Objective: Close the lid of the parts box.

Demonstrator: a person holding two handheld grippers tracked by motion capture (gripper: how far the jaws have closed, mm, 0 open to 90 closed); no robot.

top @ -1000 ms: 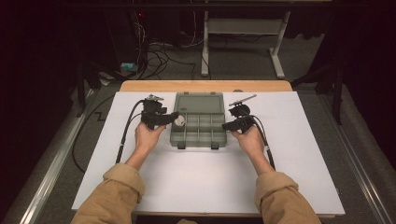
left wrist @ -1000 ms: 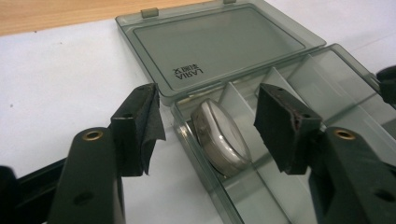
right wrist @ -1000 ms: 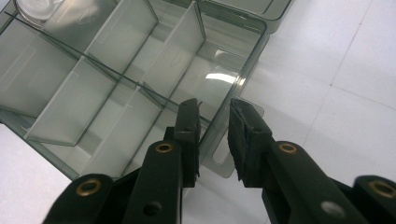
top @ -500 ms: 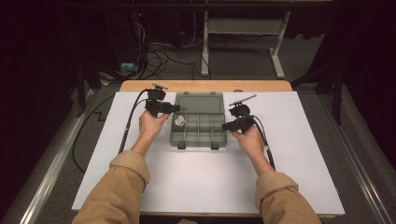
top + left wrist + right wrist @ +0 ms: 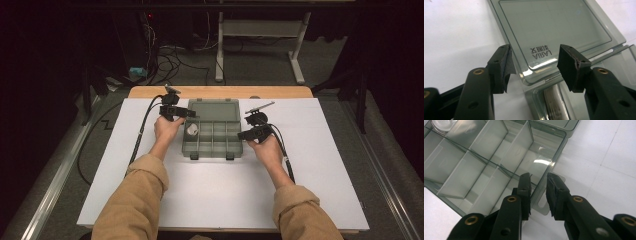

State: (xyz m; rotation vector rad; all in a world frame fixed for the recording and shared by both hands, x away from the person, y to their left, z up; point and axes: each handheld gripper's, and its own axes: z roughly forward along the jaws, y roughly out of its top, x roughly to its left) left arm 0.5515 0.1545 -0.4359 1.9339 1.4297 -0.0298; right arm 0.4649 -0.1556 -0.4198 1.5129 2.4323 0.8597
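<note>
The clear lid (image 5: 554, 27) of the organizer box bears the brand "LARIA" with small Chinese characters, seen upside down near its six-o'clock edge.

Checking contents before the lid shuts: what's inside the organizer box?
The organizer box holds one round whitish item in a left compartment; the other compartments visible look empty. The hand-held grippers hide bits of its edges.

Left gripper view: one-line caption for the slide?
Left gripper, jaws open, poised over the corner of the organizer box's open clear lid on the white table.
</note>
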